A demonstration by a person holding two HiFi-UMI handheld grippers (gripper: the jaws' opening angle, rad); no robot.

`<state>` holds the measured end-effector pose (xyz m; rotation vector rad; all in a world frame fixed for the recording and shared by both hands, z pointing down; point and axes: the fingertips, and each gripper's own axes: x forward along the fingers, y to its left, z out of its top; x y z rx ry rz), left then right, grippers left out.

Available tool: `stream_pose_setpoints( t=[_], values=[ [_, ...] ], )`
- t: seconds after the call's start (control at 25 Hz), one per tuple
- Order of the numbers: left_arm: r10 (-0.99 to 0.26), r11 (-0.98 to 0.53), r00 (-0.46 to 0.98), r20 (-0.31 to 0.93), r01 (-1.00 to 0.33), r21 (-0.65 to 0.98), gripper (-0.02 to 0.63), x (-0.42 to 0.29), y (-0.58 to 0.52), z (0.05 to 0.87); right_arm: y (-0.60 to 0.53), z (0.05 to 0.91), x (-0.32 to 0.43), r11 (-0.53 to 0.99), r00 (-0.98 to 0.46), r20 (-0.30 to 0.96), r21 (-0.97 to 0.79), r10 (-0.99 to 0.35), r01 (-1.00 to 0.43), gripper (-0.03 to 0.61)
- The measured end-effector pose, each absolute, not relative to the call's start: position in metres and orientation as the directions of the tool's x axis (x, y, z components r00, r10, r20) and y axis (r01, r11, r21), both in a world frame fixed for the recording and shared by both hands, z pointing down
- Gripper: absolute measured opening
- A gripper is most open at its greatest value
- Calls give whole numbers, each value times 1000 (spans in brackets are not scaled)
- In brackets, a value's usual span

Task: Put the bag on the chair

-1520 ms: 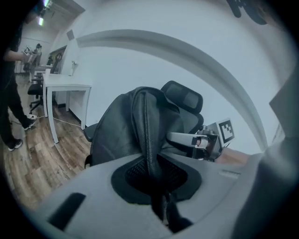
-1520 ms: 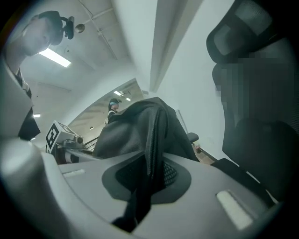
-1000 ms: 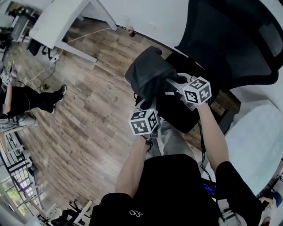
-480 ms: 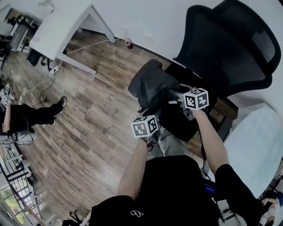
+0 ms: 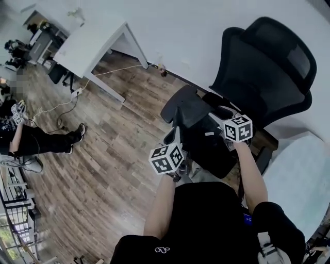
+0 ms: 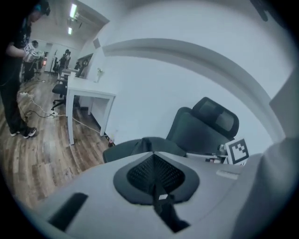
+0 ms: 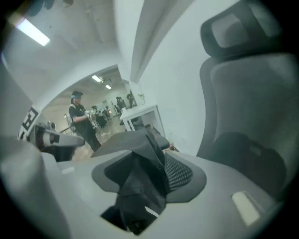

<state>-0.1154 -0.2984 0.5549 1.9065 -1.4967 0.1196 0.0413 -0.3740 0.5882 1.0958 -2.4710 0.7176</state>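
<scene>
Most seems done: bag (image 5: pixel 188 105) laid on chair (image 5: pixel 268 67); R gripper (image 7: pixel 145 186) jaws being opened, bag fabric between; L gripper (image 6: pixel 156 186) shut, empty.

**Even room light through fisheye lenses**

Head view: bright, diffuse light. The white wall (image 5: pixel 196 31) is nearly washed out, while the bag (image 5: pixel 188 105) and chair (image 5: pixel 268 67) fall almost to black with little detail.

Gripper views: ceiling strips (image 6: pixel 72 10) glare high above and beyond the fingers (image 6: pixel 138 172). Surfaces nearest the fingers are soft and out of focus. Straight lines bow outward, and the corners darken into a round vignette.
</scene>
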Motion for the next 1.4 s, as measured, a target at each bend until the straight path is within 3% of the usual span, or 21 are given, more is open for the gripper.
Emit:
stream_pose_setpoints(
  t=[0.16,0.28,0.36,0.48,0.56,0.8,1.4],
  values=[
    [-866,-128,330,375,-873,471,-3,-108,-309,512,-357,579,46,646,-517,654,-56,-552,-761,216],
    [-879,-177,345,328,-877,447,-2,-99,-314,483,-337,569,50,743,-472,747,43,-468,-668,149],
    [-888,-192,345,305,-879,437,-2,-99,-317,472,-335,551,48,774,-499,740,46,-451,-631,97],
    [-898,-197,340,281,-879,433,-2,-102,-316,461,-349,505,39,741,-602,594,-13,-534,-671,69],
    [-901,-215,347,260,-879,425,-2,-100,-316,452,-362,470,34,696,-646,446,-67,-619,-714,9],
    [-920,-259,344,189,-894,364,-2,-98,-317,422,-369,405,21,650,-687,117,-244,-717,-720,9],
    [-947,-262,308,91,-905,335,-2,-102,-312,382,-352,366,-5,687,-701,71,-153,-710,-711,11]
  ],
)
